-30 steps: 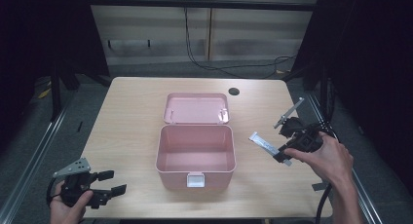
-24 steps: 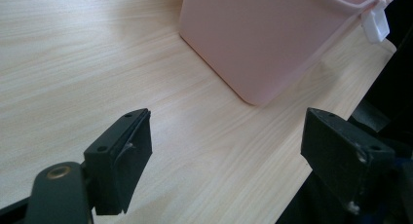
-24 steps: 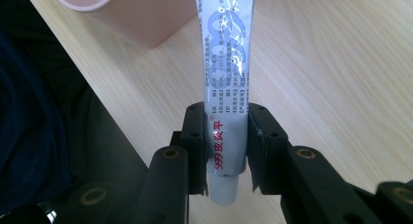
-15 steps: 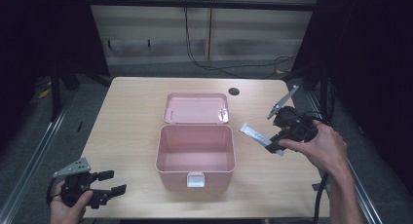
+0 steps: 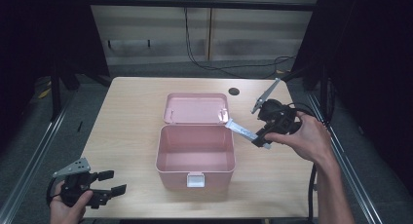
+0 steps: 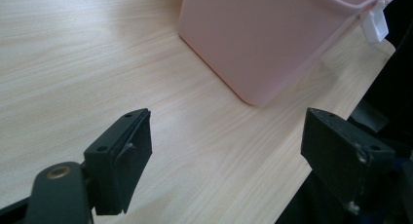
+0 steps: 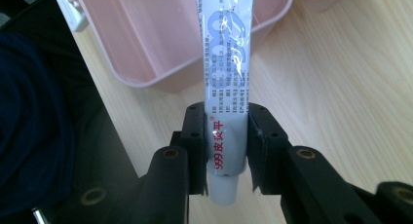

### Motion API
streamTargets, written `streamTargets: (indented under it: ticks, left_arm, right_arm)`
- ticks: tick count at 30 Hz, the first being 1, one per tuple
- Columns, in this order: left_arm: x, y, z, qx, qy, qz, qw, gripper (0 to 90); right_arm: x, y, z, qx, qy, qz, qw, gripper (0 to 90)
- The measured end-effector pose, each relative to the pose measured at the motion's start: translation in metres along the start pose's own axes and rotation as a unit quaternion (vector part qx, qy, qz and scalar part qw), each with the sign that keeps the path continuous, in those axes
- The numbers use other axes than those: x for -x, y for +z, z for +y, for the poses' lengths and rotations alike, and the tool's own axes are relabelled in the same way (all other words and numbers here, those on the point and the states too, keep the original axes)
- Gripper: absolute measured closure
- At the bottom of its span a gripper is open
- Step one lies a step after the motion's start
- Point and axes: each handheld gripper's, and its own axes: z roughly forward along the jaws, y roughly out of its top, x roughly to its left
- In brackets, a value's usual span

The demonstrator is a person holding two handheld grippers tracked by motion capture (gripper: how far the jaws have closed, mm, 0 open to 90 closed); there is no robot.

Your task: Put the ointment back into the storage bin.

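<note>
Pale wood-grain covers the table (image 5: 131, 117), which is ringed by dark floor and black frame posts. Nearest, at the table's front left corner, the left gripper (image 5: 108, 182) is held low in a hand (image 5: 65, 209), its grey plate turned upward. Its jaws are spread wide with nothing between them; in the left gripper view the bare tabletop is seen through the gap, with a corner of the pink box beyond.

At the middle of the table an open pink plastic box (image 5: 196, 158) is placed, its white latch (image 5: 195, 179) facing the near edge. Its lid (image 5: 196, 108) is laid back flat behind it.

Just right of the box, the right gripper (image 5: 258, 139) is held above the table by the right hand (image 5: 304, 139). A white ointment tube (image 7: 225, 78) with red and blue print is pinched between its jaws near the cap end. The tube's flat end is seen reaching toward the box's right rear corner and over its rim.

Farther back, a small dark round hole (image 5: 234, 91) is set into the tabletop. Black cables (image 5: 209, 63) are draped along the pale wall beyond.
</note>
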Motion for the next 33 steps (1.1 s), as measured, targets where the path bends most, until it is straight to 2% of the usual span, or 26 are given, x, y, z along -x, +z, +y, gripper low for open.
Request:
streamTargets:
  ticks: [6, 7, 10, 16, 23, 33]
  left_arm:
    - [0.000, 0.000, 0.000, 0.000, 0.000, -0.001, 1.0000, 18.8]
    - [0.000, 0.000, 0.000, 0.000, 0.000, -0.001, 1.0000, 18.8]
    - [0.000, 0.000, 0.000, 0.001, 0.000, -0.001, 1.0000, 18.8]
    - [0.000, -0.001, 0.000, 0.001, -0.001, -0.001, 1.0000, 18.8]
    - [0.000, -0.001, 0.000, 0.003, 0.000, -0.002, 1.0000, 18.8]
    - [0.000, -0.001, 0.000, 0.002, -0.001, -0.002, 1.0000, 18.8]
  right_arm:
    - [0.000, 0.005, 0.014, 0.000, -0.010, 0.007, 0.9999, 71.7]
    - [-0.001, 0.008, 0.018, -0.001, -0.018, 0.003, 0.9998, 71.7]
    - [-0.001, 0.011, 0.023, -0.002, -0.017, 0.005, 0.9998, 71.7]
    - [-0.003, 0.017, 0.036, 0.001, -0.036, 0.001, 0.9994, 71.7]
    - [-0.006, 0.025, 0.053, -0.002, -0.051, 0.010, 0.9986, 71.7]
    - [-0.009, 0.041, 0.078, -0.010, -0.091, 0.025, 0.9955, 71.7]
